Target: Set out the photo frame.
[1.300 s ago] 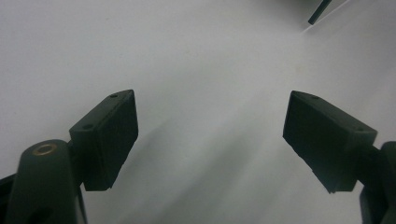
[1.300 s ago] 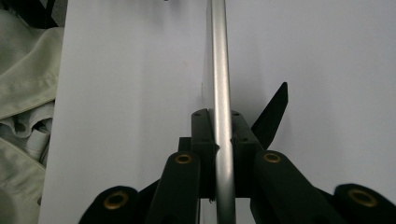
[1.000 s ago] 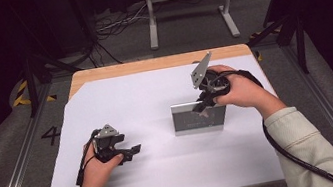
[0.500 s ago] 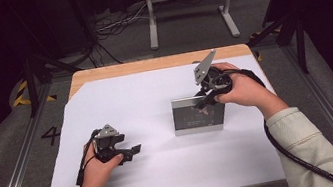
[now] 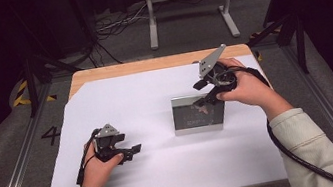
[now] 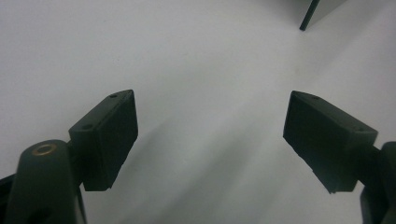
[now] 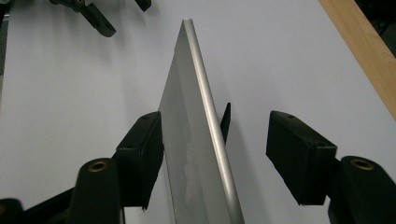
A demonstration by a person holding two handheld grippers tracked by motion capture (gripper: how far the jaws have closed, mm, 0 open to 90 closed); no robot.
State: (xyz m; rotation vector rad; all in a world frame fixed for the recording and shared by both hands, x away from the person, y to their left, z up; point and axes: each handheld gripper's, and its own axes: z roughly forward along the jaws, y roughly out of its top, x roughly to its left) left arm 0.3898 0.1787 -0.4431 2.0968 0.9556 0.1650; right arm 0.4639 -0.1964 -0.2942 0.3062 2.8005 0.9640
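With its jaws just opened wide, the right gripper [image 7: 215, 158] straddles the top edge of the upright metal frame [image 5: 197, 114]; the left pad lies against the panel face, the right pad stands clear. The frame stands mid-sheet on the white paper [image 5: 156, 171]. Well apart, the left gripper [image 6: 210, 140] rests wide open and empty on the paper.

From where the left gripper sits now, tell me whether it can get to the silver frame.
Probably yes. Bare white table cover lies between the open left gripper and the silver frame. The right gripper straddles the frame's far corner, jaws just opened, leaving the near side free.
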